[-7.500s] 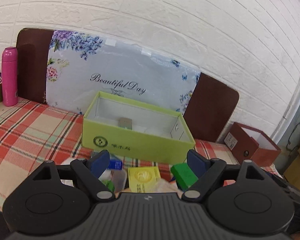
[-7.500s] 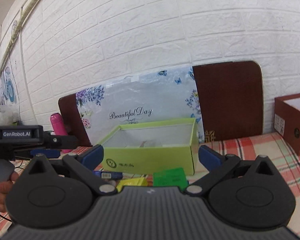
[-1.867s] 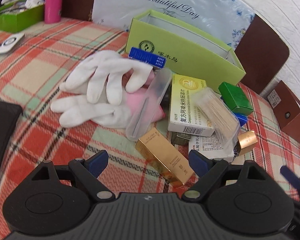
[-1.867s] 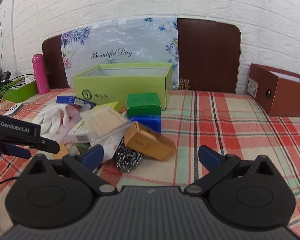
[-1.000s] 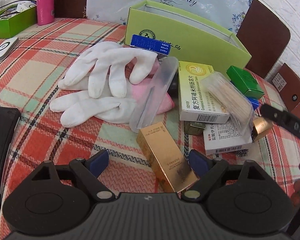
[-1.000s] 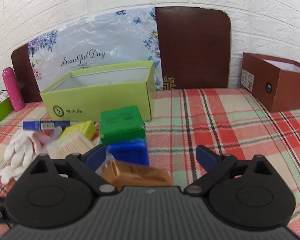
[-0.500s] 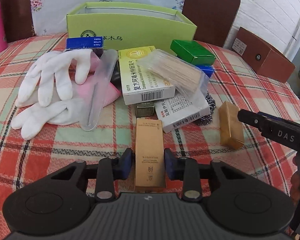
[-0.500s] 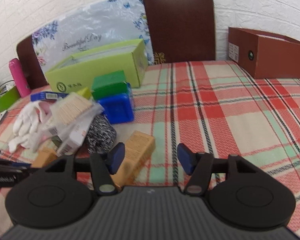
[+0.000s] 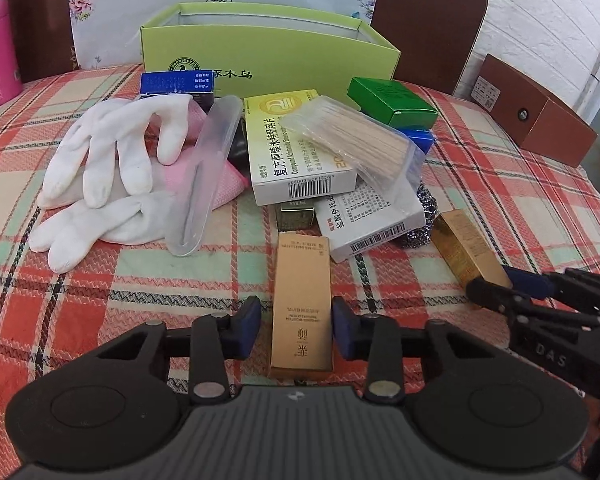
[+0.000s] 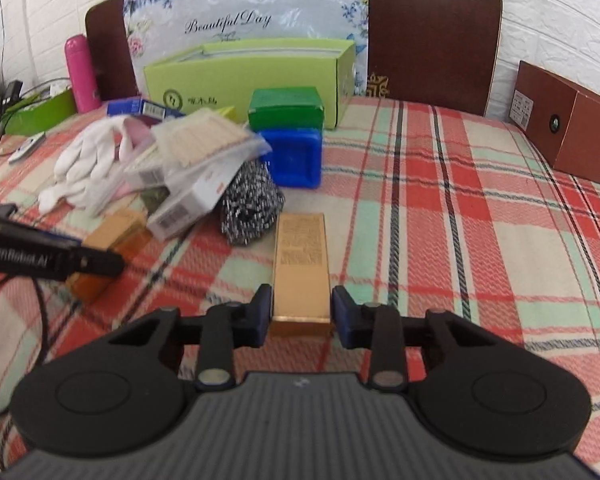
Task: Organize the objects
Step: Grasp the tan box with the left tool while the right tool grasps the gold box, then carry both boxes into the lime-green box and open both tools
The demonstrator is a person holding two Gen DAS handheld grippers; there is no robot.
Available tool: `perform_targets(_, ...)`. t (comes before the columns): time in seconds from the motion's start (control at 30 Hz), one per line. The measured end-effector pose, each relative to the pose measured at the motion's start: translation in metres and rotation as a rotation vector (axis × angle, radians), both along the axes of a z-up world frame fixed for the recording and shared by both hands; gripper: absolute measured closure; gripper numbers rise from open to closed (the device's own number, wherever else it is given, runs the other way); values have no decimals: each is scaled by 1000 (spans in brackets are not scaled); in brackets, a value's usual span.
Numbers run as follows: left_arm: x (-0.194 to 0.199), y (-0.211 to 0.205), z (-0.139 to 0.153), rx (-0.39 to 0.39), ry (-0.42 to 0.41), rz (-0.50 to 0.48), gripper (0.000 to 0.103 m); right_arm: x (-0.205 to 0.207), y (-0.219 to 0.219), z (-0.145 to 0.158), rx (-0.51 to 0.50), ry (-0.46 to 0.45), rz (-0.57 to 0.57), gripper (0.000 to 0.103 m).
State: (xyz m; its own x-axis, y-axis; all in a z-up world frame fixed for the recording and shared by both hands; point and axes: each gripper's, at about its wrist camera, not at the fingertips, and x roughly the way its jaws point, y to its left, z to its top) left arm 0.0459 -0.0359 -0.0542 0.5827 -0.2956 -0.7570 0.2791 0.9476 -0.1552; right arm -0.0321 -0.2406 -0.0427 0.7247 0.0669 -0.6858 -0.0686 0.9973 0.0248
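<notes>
Gold box [image 9: 302, 304] between left claw [image 9: 296, 322] pads

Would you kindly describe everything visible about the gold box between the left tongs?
The gold box is a slim, glossy carton, apparently card, with small dark print on top. It lies flat on the plaid cloth, long axis pointing toward the pile, nearer end between the left tongs, whose blue pads flank its sides. Actual contact is unclear. Nothing else touches it.
</notes>
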Motion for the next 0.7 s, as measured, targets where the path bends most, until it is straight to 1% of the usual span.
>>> perform_targets(0.07, 0, -3, 0, 13, -4, -3, 61, -1, 1, 0, 1, -4, -10, 65)
perform_targets(0.23, 0, -5, 0, 28, -7, -5, 61, 6, 6, -1, -4, -9, -4, 64)
perform_targets(0.3, 1, -5, 0, 27, -6, -3, 61, 9, 9, -2, -12, -15, 3, 59)
perform_targets(0.6, 2, -7, -1, 39, -12, -4, 61, 19, 10, -9, 2, -11, 4, 58)
perform_targets(0.63, 2, -8, -1, 38, -12, -4, 61, 18, 9, -9, 4, -15, 6, 60)
perform_targets(0.7, 2, -8, -1, 39, -13, -5, 61, 16, 8, -9, 14, -19, 6, 71)
